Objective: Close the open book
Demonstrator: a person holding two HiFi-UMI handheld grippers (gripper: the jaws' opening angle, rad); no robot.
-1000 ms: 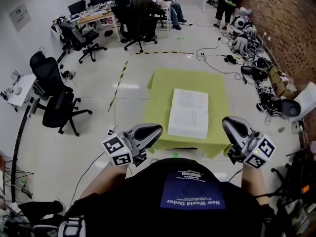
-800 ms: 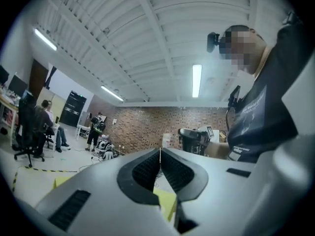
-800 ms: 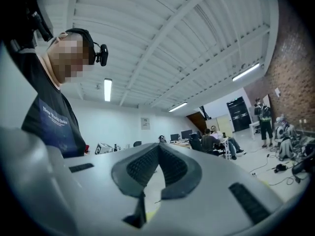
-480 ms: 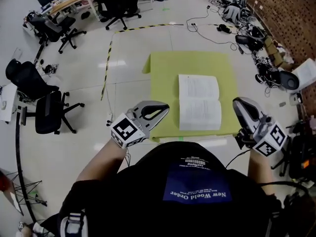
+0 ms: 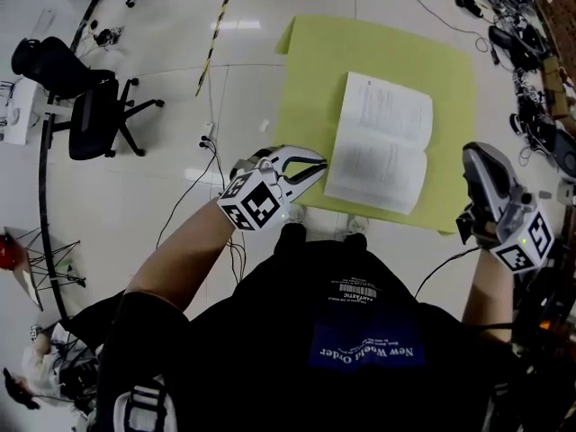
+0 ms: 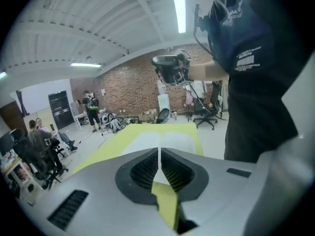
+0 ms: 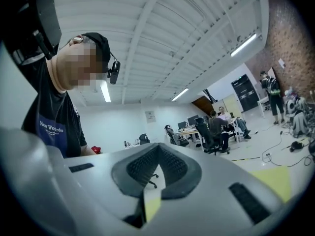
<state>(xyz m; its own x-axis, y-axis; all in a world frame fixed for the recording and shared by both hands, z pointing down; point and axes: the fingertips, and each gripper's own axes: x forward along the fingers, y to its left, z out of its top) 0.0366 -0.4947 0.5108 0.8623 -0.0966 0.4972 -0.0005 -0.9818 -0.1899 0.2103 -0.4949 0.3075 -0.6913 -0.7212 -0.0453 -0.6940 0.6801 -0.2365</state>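
The open book (image 5: pixel 382 142) lies flat with white pages up on a yellow-green mat (image 5: pixel 387 52) on the floor. My left gripper (image 5: pixel 321 162) is shut and empty, with its tips just left of the book's near left corner. In the left gripper view the shut left gripper (image 6: pixel 160 152) points at the book's pages (image 6: pixel 179 140) across the mat (image 6: pixel 106 149). My right gripper (image 5: pixel 477 151) hangs off the mat's right edge, right of the book and apart from it. In the right gripper view the right gripper (image 7: pixel 158 149) has its jaws together with nothing between them.
Black office chairs (image 5: pixel 85 106) stand at the left. Cables (image 5: pixel 211 147) and striped floor tape (image 5: pixel 216 21) run left of the mat. Gear and cables (image 5: pixel 535 97) lie along the right. The right gripper view shows people at desks (image 7: pixel 216 127) far off.
Both grippers have come down and forward toward the book. The left one dropped and rolled to the book's near left corner, and the right one went out past the mat's right edge.
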